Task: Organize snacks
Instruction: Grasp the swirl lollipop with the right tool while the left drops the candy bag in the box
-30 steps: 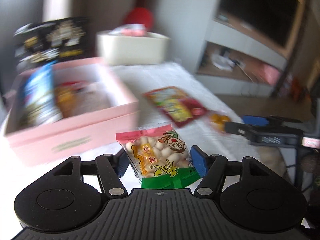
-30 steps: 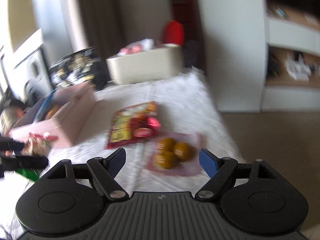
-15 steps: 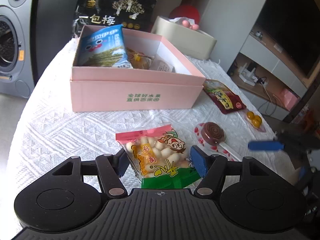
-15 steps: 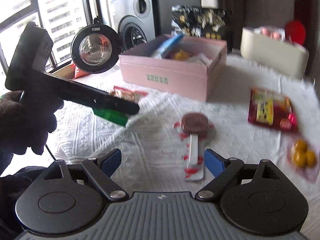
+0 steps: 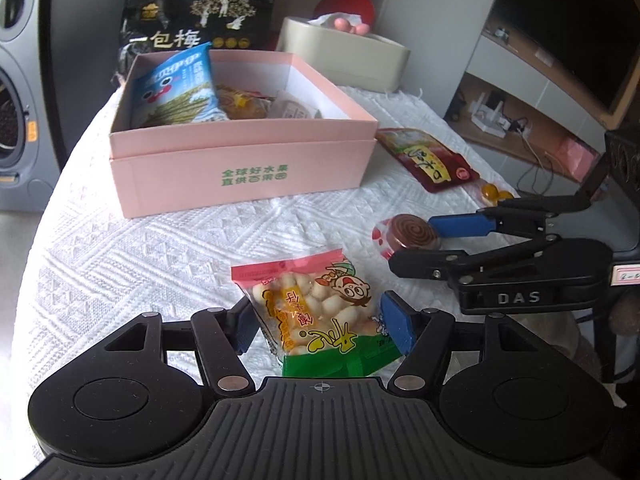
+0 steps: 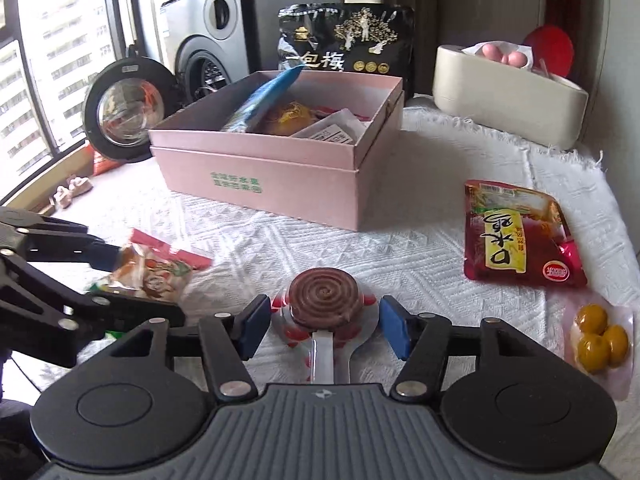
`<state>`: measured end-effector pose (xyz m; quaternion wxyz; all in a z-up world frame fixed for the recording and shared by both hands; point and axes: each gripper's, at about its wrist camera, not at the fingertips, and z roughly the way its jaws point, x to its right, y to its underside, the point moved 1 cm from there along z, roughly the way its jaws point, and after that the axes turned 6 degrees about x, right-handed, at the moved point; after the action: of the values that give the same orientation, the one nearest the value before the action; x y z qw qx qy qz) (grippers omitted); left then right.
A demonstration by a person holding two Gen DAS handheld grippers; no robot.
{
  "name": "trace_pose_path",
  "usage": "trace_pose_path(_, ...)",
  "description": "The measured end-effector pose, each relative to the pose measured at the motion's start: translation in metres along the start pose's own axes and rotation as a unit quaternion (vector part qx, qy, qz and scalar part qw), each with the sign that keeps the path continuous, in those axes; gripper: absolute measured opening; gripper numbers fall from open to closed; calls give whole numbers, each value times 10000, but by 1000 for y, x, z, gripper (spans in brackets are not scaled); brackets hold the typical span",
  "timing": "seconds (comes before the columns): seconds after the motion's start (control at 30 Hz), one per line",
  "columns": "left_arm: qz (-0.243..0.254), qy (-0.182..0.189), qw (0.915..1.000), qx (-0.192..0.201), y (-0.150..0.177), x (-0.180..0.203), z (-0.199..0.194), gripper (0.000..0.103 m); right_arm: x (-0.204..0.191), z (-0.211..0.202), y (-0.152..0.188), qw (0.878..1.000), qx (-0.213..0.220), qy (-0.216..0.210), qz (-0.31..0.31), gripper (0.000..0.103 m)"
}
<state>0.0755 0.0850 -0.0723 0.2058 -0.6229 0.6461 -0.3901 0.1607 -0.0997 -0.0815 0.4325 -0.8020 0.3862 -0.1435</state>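
While the left gripper (image 5: 318, 322) is pinching the puff bag (image 5: 316, 312), the right gripper's (image 6: 322, 322) jaws are closing around the lollipop (image 6: 323, 298), pads not yet touching.

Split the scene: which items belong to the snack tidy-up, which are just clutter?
Job:
pink box
biscuit bag
spiral lollipop
red pouch
orange candies

Clutter:
beige tub
washing machine
black bag, unclear

Lower end of green-and-red biscuit packet (image 5: 320, 320) hidden behind gripper body. Clear-wrapped chocolate spiral lollipop (image 6: 323, 300): stick cut off near. Silver washing machine (image 5: 12, 112) cropped at left edge.
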Motion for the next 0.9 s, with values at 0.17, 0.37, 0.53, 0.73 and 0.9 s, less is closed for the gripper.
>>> trace_pose_path(0.17,316,72,9995,41,-2,19,-12,70,2,-41,-6,9993,275,-242,82,60)
trace_pose_path(0.37,458,146,9969,626,-34,27,-43,70,3,-99,-36,9937,1050,-342,191,60)
trace_pose_path(0.53,451,-87,9865,1572,-94,17,-78,70,-2,-129,-53,9868,1616,-117,25,60)
trace_pose_path(0.73,-636,539,9792,1847,-164,-24,-46,70,0,-130,-53,9855,1695,13,35,60)
trace_pose_path(0.9,-702,-26,9951,701,-156,-48,49,69,4,-129,-47,9861,1653,154,100,60)
